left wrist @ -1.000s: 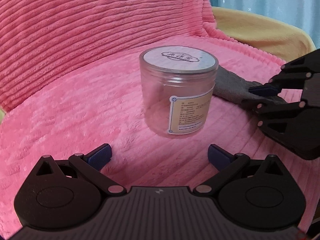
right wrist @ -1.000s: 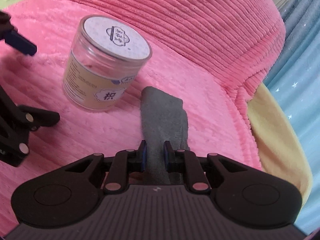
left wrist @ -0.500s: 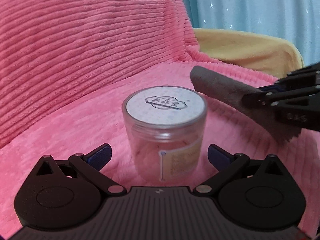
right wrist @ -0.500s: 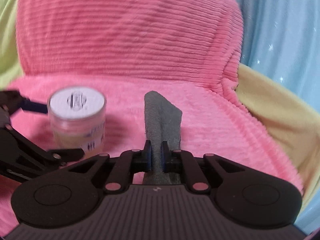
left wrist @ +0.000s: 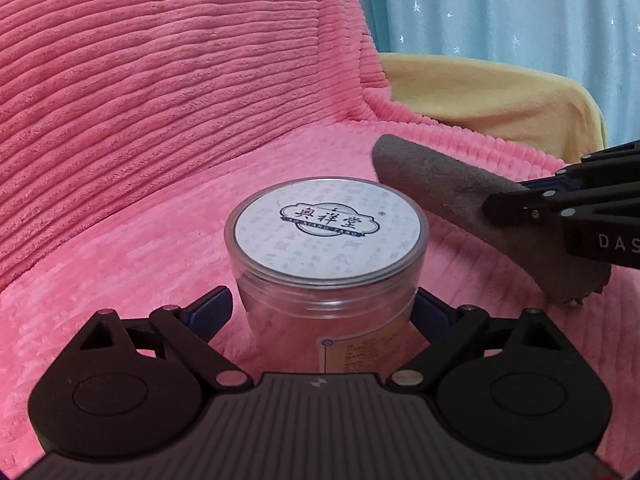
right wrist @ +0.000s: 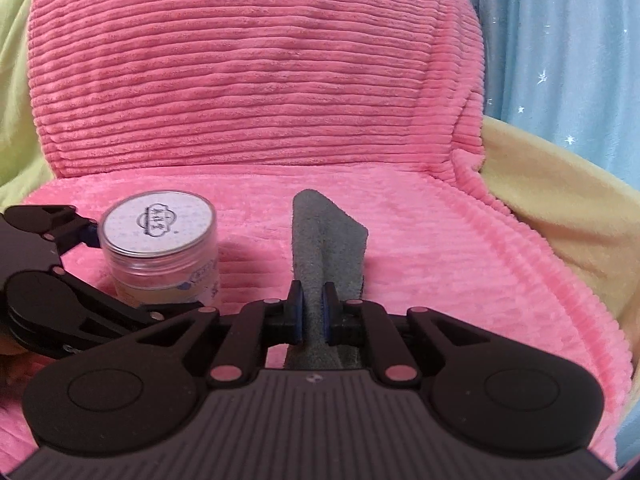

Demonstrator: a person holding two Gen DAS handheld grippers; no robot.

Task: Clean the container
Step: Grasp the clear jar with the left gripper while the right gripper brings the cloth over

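Note:
A clear plastic jar (left wrist: 326,264) with a white printed lid and a paper label stands upright on the pink seat; it also shows in the right wrist view (right wrist: 160,244). My left gripper (left wrist: 324,312) has its blue pads on either side of the jar body, close to or touching its sides. My right gripper (right wrist: 313,312) is shut on a grey cloth (right wrist: 326,240) and holds it lifted, to the right of the jar. In the left wrist view the cloth (left wrist: 440,192) hangs just right of the lid, apart from it.
The pink ribbed cushion (right wrist: 248,80) forms the chair back behind the jar. A yellow blanket (left wrist: 480,96) lies at the right edge of the seat. A blue star-patterned curtain (left wrist: 500,8) hangs behind.
My left gripper has moved forward until its fingers stand around the jar. My right gripper has lifted the grey cloth off the seat and holds it beside the lid.

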